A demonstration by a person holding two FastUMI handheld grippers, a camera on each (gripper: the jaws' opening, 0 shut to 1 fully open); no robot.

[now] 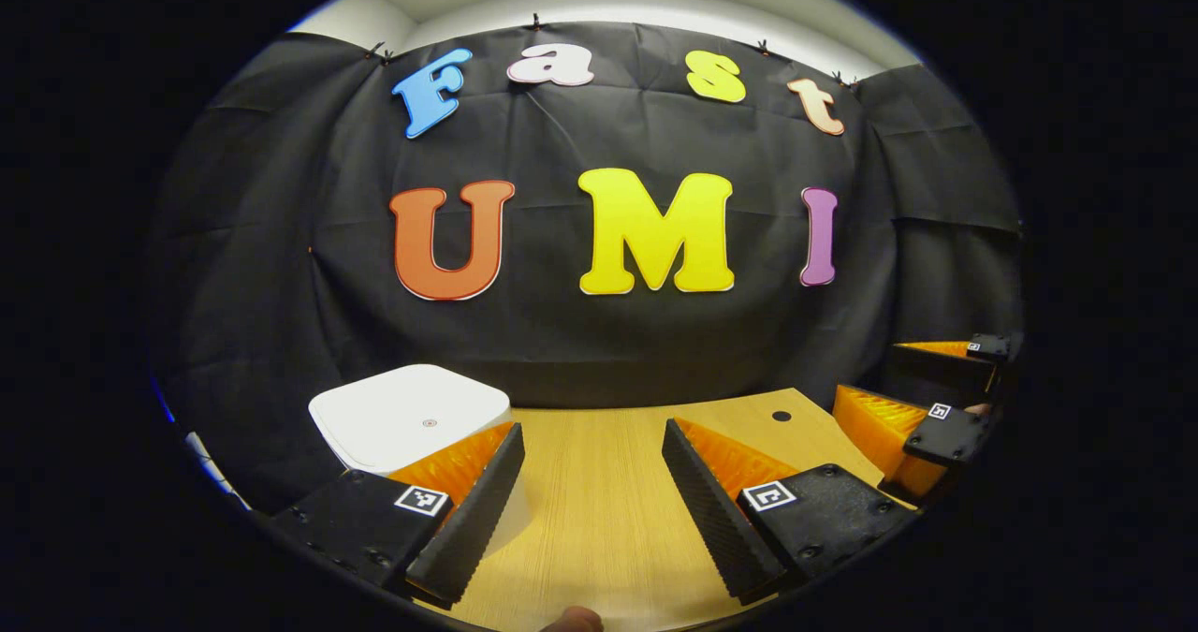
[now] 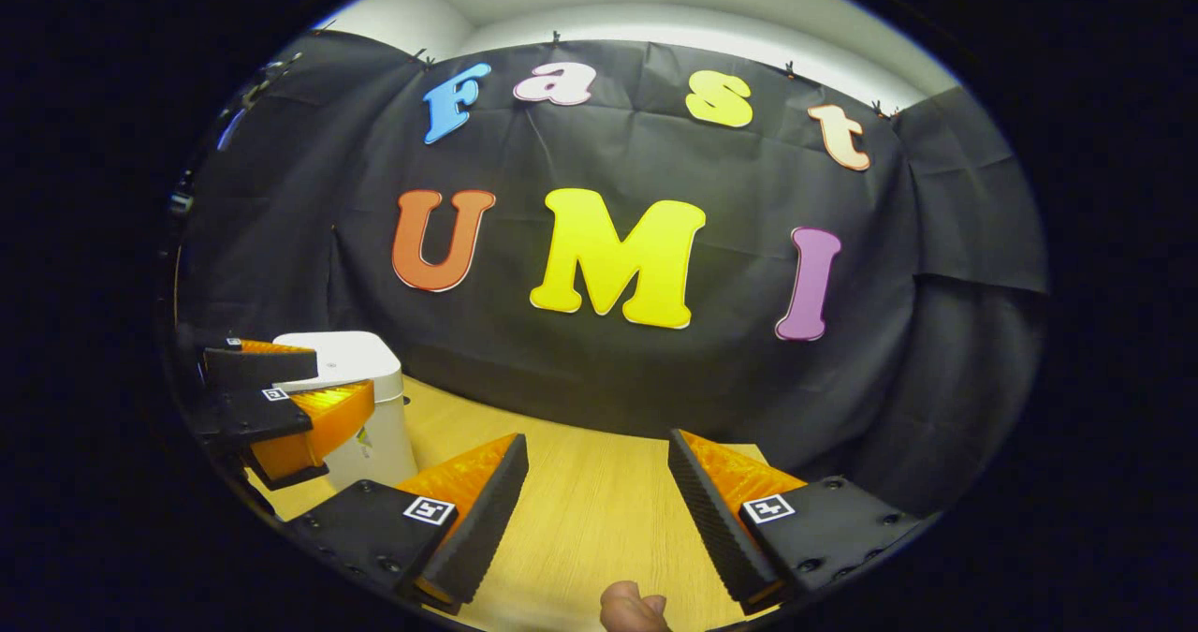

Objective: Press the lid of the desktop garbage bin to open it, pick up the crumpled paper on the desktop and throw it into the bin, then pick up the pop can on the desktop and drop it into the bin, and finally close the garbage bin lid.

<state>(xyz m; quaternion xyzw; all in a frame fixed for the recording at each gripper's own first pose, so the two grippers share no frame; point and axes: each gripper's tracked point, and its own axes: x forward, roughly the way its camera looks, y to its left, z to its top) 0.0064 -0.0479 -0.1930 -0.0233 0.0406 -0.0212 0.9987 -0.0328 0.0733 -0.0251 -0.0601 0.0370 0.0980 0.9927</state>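
Fingertip skin (image 1: 573, 621) shows at the very bottom of the left gripper view, just behind the left tongs (image 1: 591, 501), whose two ribbed fingers stand wide apart with nothing between them. Bare light wooden counter (image 1: 599, 520) fills the gap and runs forward to the black cloth wall. A white, square, rounded-corner plastic garbage bin (image 1: 402, 415) stands at the left, lid down, its near corner hidden behind the left finger; whether they touch I cannot tell. Beyond the bin the counter's left edge drops away into dark. A small round dark hole (image 1: 781, 416) sits in the counter toward the far right. The right tongs (image 1: 941, 398) hang at the counter's right edge, fingers apart, well clear of the bin. Open wood lies between the two pairs of tongs.

Part of a finger (image 2: 633, 608) shows again at the bottom of the right gripper view, behind the right tongs (image 2: 597, 510), also spread wide and holding nothing. Bare counter (image 2: 599, 520) stretches ahead between the fingers to the cloth wall; its far edge slants close on the right side, leaving little wood there. At the left the white garbage bin (image 2: 360, 360) stands closed, with the left tongs (image 2: 281, 389) in front of its side, fingers apart, one above the other. Clear counter separates the bin from the right tongs' near finger.
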